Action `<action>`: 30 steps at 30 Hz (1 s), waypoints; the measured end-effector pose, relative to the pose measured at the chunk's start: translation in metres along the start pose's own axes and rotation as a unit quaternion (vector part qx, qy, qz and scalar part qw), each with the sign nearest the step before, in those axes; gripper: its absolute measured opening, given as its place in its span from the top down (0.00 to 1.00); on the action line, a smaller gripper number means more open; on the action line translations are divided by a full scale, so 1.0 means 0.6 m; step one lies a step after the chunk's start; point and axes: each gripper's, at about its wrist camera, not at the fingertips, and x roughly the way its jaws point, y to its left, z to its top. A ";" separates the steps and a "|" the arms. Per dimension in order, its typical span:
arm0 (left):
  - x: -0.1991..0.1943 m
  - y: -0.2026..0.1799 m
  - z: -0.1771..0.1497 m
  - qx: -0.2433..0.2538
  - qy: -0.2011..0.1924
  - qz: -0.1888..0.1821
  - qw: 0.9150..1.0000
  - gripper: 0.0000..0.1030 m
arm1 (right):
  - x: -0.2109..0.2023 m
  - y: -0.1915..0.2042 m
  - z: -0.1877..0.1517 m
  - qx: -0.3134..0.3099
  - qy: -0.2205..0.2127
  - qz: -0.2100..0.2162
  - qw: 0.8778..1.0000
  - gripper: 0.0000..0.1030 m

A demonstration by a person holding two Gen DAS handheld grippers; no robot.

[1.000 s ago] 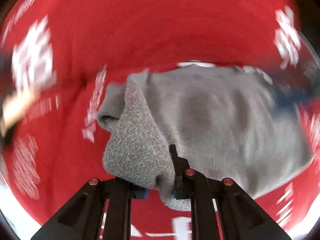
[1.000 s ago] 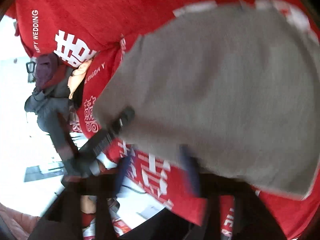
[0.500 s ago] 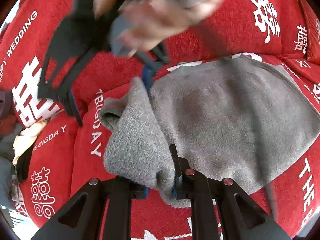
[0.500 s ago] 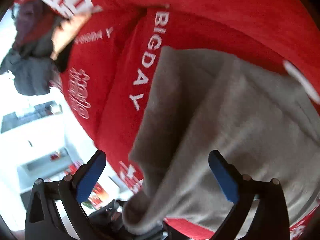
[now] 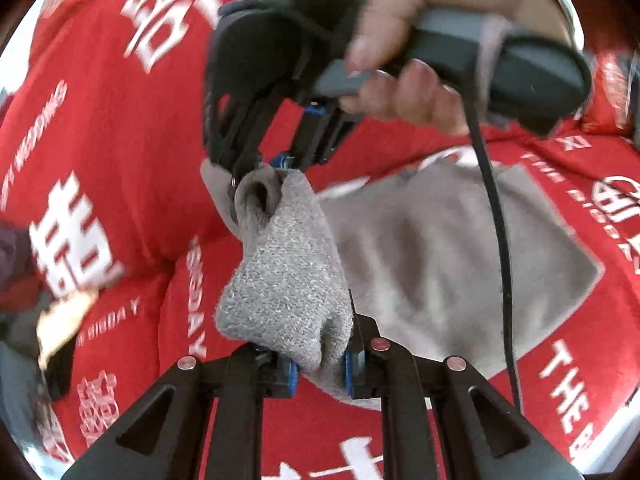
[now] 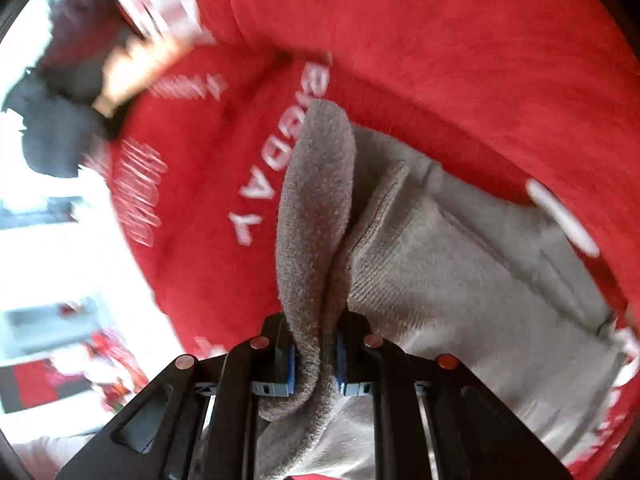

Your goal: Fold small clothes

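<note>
A red sofa cover (image 5: 120,128) printed with white lettering and symbols is filling most of both views, draped over the seat and backrest. Lying on the seat is a grey knitted sweater (image 5: 440,248), its body spreading flat toward the right of the left wrist view while its left edge is being lifted off the cover as a thick rolled fold. In the right wrist view the same sweater (image 6: 460,280) is stretching away to the right, with a ribbed band showing near the middle and the raised fold running up toward the lettering.

At the far left of both views a blurred pile of dark clothes (image 6: 52,136) is sitting at the end of the sofa (too smeared to say what the pieces are).

The person's right hand (image 5: 404,76) is wrapping around a dark handle near the top of the left wrist view, with a black cable (image 5: 500,240) hanging down across the sweater.

The left gripper (image 5: 318,364) is clamping the near end of the lifted fold between its blue pads, the knit bulging out above them. The right gripper (image 6: 316,360) is likewise pinching the far end of that fold, with grey fabric squeezed tight between its blue pads and drooping below them; in the left wrist view its tips (image 5: 260,168) are meeting the fold's upper end
</note>
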 end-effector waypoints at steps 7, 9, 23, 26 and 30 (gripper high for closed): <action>-0.048 -0.154 0.092 0.089 -0.067 -0.071 0.991 0.84 | -0.210 -0.120 -0.168 0.058 -0.181 0.081 0.978 0.85; -0.043 -0.202 0.102 0.114 -0.076 -0.093 0.986 0.84 | -0.244 -0.161 -0.210 0.073 -0.208 0.078 0.972 0.85; 0.055 -0.381 0.072 0.186 0.012 -0.163 0.969 0.84 | -0.172 -0.494 -0.434 0.281 -0.230 0.075 0.929 0.84; 0.046 -0.368 0.077 0.178 0.006 -0.166 0.970 0.84 | -0.192 -0.484 -0.441 0.275 -0.246 0.094 0.925 0.85; 0.043 -0.373 0.070 0.179 0.015 -0.174 0.968 0.84 | -0.225 -0.461 -0.446 0.255 -0.263 0.093 0.926 0.85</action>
